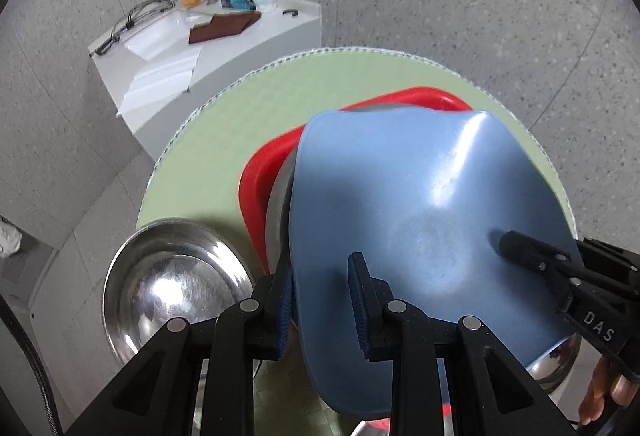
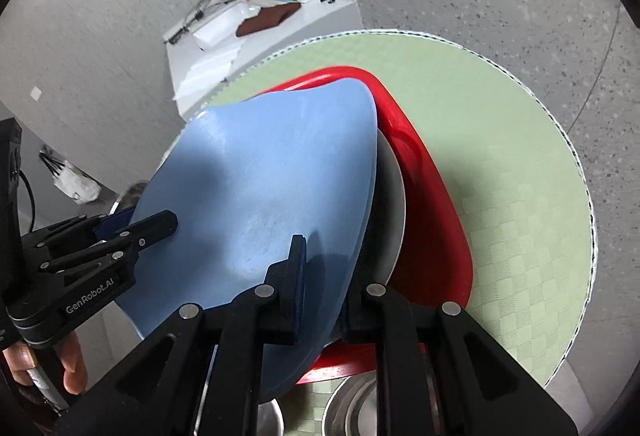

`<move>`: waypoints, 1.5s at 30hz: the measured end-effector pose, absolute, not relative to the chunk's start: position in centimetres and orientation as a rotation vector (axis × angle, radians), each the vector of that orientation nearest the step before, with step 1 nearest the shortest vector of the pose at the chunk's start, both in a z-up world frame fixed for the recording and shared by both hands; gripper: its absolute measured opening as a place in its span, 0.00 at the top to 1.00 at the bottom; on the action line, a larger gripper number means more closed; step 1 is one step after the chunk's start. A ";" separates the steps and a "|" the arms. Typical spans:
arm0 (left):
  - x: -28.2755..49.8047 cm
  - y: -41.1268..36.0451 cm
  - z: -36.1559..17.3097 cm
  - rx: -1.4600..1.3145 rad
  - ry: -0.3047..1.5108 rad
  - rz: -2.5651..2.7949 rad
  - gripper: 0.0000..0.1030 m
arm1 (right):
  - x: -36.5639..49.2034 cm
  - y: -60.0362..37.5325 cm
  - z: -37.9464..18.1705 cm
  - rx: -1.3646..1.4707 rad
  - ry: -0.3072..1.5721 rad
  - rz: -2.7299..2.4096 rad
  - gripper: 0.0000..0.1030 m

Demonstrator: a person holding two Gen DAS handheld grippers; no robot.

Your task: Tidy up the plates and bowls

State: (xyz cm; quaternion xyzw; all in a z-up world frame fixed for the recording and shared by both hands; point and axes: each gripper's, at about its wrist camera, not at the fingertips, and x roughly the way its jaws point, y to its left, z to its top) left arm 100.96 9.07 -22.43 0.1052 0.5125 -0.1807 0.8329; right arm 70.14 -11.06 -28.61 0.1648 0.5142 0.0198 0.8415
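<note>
Both tongs are pinching the same thing: the left gripper (image 1: 322,300) clamps the lower left rim of the blue plate (image 1: 420,204), one finger under and one over, and the right gripper (image 2: 320,276) clamps the plate's opposite edge near the lower middle of the right wrist view. The blue plate hangs tilted in the middle of both frames, over a red tray (image 2: 432,204) that lies on the round green table (image 2: 500,140). Between plate and tray a steel dish (image 2: 394,196) shows as a grey crescent, seemingly already resting in the tray. By my judgement the sorting is partly done: one metal dish sits in the tray and the blue plate is about to be stacked on it, not yet set down. A steel bowl (image 1: 176,276) stands loose on the table at the lower left of the left wrist view, just beside the tray, and more steel rims peek out at the bottom of the right wrist view, so bowls remain to gather. Counted: one blue plate, one red tray, one steel dish in the tray, and at least two or three loose steel bowls, though the grippers hide the lower edge too much for a firm number.
</note>
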 end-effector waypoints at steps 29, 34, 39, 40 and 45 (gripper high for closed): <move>90.8 10.0 -18.3 0.219 0.827 -0.398 0.18 | 62.6 -14.9 -23.1 0.390 0.933 -0.137 0.43; 85.3 6.8 -20.1 0.192 0.829 -0.356 0.18 | 58.9 -18.2 -24.2 0.355 0.944 -0.127 0.43; 81.7 2.8 -22.6 0.196 0.891 -0.304 0.18 | 57.4 -20.2 -27.5 0.334 1.036 -0.084 0.43; 81.4 2.5 -22.8 0.194 0.903 -0.297 0.19 | 57.3 -20.4 -28.2 0.335 1.051 -0.066 0.43; 80.2 0.9 -24.3 0.216 0.944 -0.264 0.22 | 57.3 -20.6 -31.9 0.391 1.135 0.054 0.60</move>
